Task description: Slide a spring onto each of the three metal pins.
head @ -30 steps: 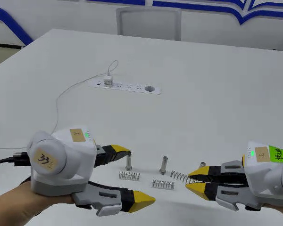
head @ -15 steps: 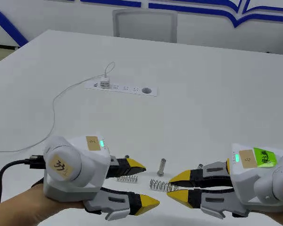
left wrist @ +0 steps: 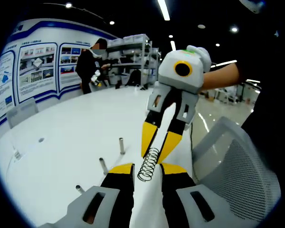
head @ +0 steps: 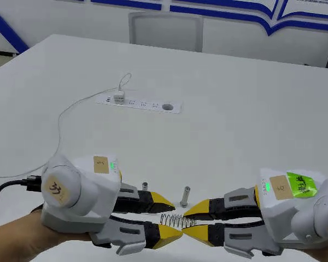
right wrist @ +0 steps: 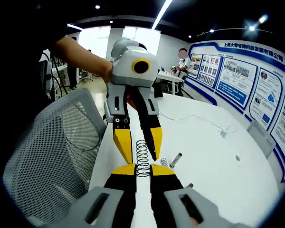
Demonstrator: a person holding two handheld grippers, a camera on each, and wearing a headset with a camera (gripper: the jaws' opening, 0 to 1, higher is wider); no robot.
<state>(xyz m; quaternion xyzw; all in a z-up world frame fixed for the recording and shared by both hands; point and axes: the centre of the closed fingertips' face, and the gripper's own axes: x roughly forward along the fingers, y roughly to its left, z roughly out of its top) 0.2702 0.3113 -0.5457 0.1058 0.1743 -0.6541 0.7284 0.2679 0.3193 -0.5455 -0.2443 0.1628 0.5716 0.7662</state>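
Low in the head view, over the big white table [head: 235, 109], the grey-and-black, yellow-tipped left gripper [head: 173, 219] and its twin, the right gripper [head: 187, 221], meet nose to nose. Nothing is done yet, I'd say: the three short silvery metal pins [left wrist: 103, 165], lower left in the left gripper view, all stand bare. The thin coiled steel-wire spring [right wrist: 142, 154] stretches straight between the tips. The right gripper pinches one end and the left's jaws sit narrowly around the other. Gripping or not, I cannot tell.
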